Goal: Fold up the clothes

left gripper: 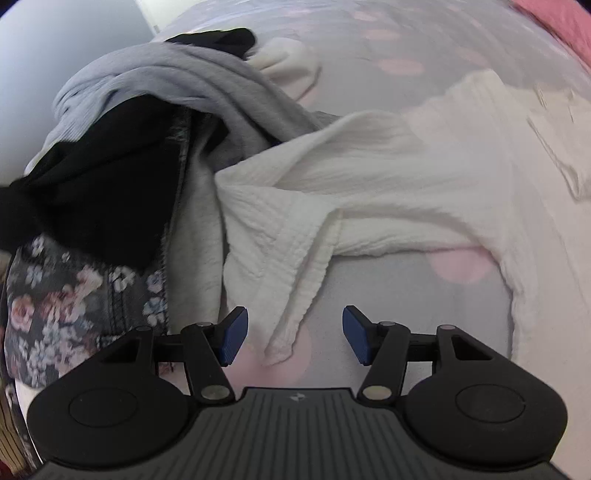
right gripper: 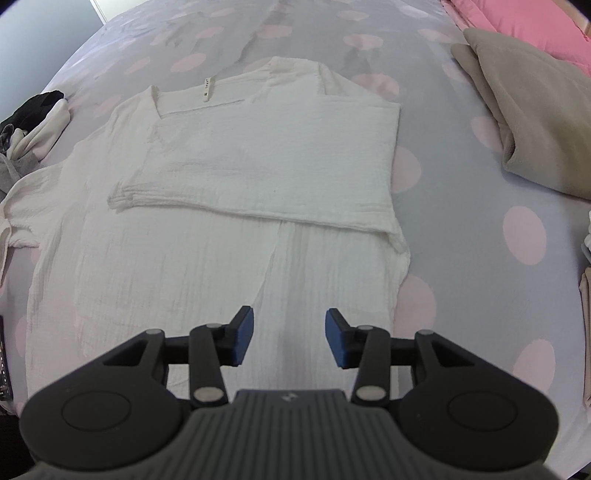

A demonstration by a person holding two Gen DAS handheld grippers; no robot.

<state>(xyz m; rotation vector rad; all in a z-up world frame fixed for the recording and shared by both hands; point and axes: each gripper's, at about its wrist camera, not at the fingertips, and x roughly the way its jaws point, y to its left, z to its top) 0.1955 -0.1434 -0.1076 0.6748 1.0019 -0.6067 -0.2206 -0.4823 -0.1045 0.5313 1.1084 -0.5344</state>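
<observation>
Soft, even daylight is spread over both views, with only faint shadows cast under the folds of the white top (right gripper: 236, 173), and no glare is seen. Heavy fisheye bending is noted at the edges, where the dotted bedsheet (right gripper: 461, 229) is curved and the corners are cut to black. In the left wrist view the far sheet and the top's right side are smeared by blur.

A bed covered with a grey sheet with pale pink dots (right gripper: 461, 206) carries everything. At its centre a white crinkled cotton blouse (right gripper: 221, 221) lies flat, one sleeve folded across the chest. At 9 o'clock lies a pile of grey, black and floral clothes (left gripper: 122, 155). At 2 o'clock rests a folded beige fleece garment (right gripper: 535, 122), with pink bedding (right gripper: 535, 26) beyond it.
</observation>
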